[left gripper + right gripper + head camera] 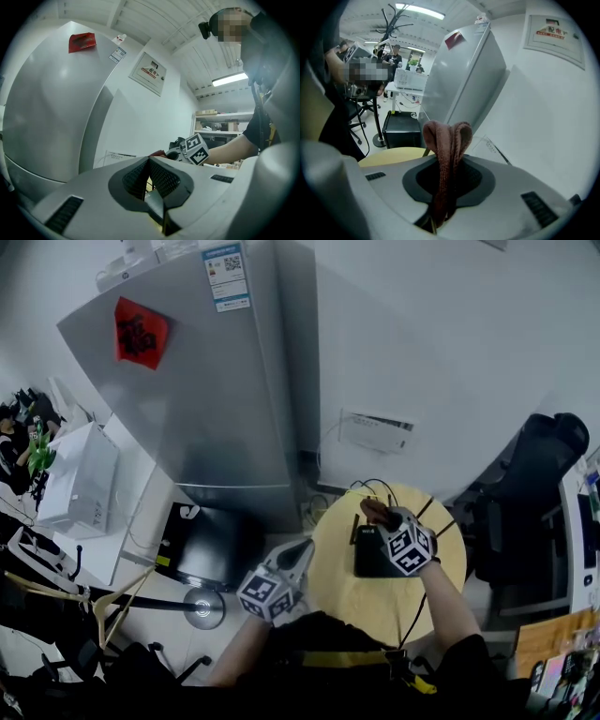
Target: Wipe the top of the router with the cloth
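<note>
Right gripper view: your right hand-held gripper (pixel 443 187) clamps the folded, reddish-brown cloth (pixel 446 140), at the black router (pixel 373 563) on the round bench (pixel 394 610); your left hand-held gripper (pixel 151 164) is closed, empty.

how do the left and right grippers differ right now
The left gripper has its jaws together on nothing, while the right gripper is shut on the brown cloth. The left gripper sits by the left edge of the round table, while the right gripper is over the black router. Both carry a cube with square markers.
</note>
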